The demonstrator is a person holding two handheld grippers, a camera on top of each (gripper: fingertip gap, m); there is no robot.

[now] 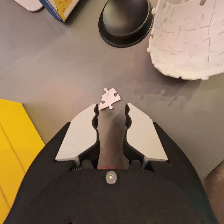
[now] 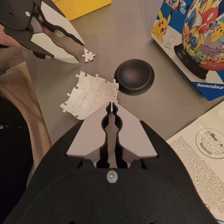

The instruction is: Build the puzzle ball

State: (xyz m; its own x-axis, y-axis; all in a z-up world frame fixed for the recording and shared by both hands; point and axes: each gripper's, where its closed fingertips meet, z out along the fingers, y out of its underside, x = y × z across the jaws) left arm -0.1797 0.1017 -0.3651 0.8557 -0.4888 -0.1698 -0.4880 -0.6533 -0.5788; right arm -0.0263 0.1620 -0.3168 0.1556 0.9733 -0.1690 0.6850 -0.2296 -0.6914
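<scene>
Above the table (image 1: 60,72), left gripper (image 1: 110,105) gapes over a loose piece (image 1: 110,98); right gripper (image 2: 111,103) pinches the curved panel (image 2: 92,94).

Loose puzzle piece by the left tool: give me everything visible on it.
The loose puzzle piece is one small white piece, blank side up with faint grey marks. It looks like thin, rigid plastic, with round knobs and notches on its edges. It lies on the grey table, just beyond the open left tool, not gripped. It sits apart from the assembled white section and the black stand.

Print on box (image 2: 189,50), leaflet (image 2: 198,151)
</scene>
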